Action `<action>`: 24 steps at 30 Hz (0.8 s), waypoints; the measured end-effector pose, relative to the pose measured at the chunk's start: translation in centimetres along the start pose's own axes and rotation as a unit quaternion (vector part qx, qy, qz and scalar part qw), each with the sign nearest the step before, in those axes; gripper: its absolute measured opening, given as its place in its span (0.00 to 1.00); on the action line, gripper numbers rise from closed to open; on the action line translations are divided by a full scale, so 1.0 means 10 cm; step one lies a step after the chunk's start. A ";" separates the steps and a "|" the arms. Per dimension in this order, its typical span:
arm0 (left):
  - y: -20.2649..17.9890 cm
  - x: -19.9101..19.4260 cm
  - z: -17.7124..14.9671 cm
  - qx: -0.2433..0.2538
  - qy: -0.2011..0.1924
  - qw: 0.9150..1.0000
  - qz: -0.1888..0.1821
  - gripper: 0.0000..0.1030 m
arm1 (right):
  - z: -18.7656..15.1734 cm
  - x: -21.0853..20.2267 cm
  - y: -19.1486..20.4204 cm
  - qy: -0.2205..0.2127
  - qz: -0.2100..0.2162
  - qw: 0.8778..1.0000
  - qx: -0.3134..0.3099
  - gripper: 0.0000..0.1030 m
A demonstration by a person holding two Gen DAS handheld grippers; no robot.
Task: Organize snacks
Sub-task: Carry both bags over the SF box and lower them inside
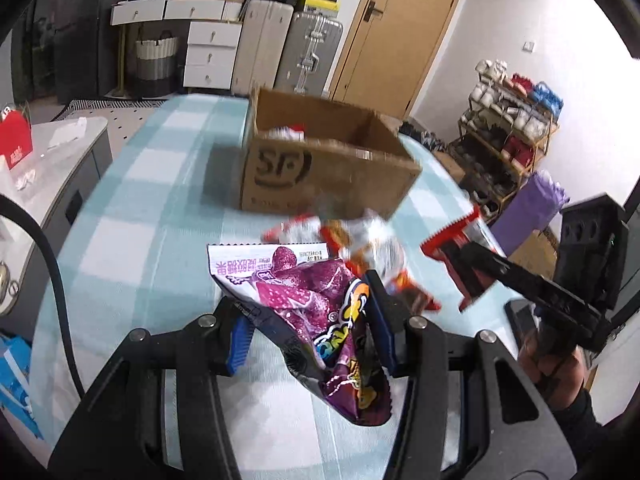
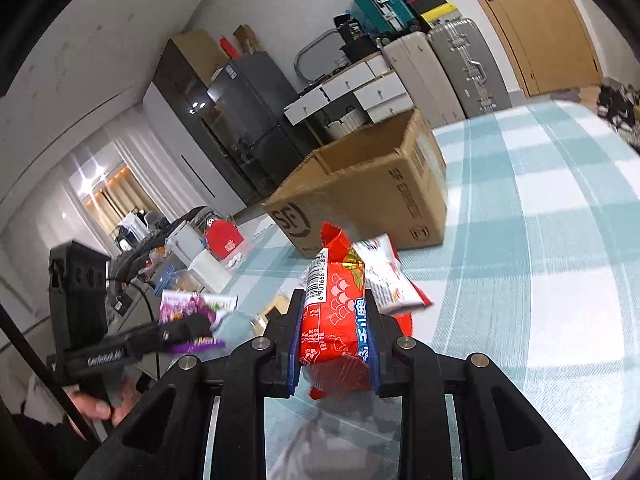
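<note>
My left gripper [image 1: 310, 312] is shut on a purple snack bag [image 1: 316, 308] and holds it above the checked tablecloth [image 1: 132, 216]. My right gripper [image 2: 334, 328] is shut on a red snack packet [image 2: 334, 320]; it shows at the right of the left wrist view [image 1: 456, 256]. The purple bag shows at the left of the right wrist view [image 2: 192, 312]. An open cardboard box [image 1: 320, 164] marked SF stands beyond both, with some packets inside. Loose red and white snack packets [image 1: 352, 240] lie in front of the box, also seen behind the red packet [image 2: 386, 276].
A side counter [image 1: 52, 160] with a red box [image 1: 14, 140] stands left of the table. Suitcases [image 1: 308, 52], white drawers [image 1: 208, 52] and a wooden door [image 1: 404, 24] are behind. A shoe rack [image 1: 508, 136] stands at the right. A dark fridge [image 2: 248, 120] is behind the box.
</note>
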State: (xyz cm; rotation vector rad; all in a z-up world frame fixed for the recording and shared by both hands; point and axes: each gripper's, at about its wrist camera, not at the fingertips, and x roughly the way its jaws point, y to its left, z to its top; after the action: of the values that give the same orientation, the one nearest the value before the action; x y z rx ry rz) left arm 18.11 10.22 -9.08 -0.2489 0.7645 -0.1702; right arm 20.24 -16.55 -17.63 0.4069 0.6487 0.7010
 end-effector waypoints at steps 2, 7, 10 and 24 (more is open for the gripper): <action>0.04 -0.04 0.13 -0.007 -0.009 1.000 -0.009 0.45 | 0.12 -0.05 0.09 -0.004 0.010 1.000 -0.003 0.25; 0.05 -0.10 0.48 0.001 -0.019 1.000 0.005 0.45 | 0.44 -0.10 0.34 -0.008 0.025 0.999 -0.019 0.25; 0.05 -0.13 0.70 0.001 -0.017 1.000 -0.008 0.45 | 0.66 -0.15 0.49 -0.015 0.027 0.999 -0.033 0.25; -0.22 -0.28 1.57 0.017 -0.032 0.998 -0.054 0.46 | 1.73 -0.18 1.03 -0.040 0.032 0.995 -0.083 0.25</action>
State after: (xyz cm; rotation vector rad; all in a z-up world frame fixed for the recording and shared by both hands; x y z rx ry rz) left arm 27.01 11.34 4.33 -0.2617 0.6848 -0.2759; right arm 26.01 -12.85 1.35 0.3014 0.4987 0.7898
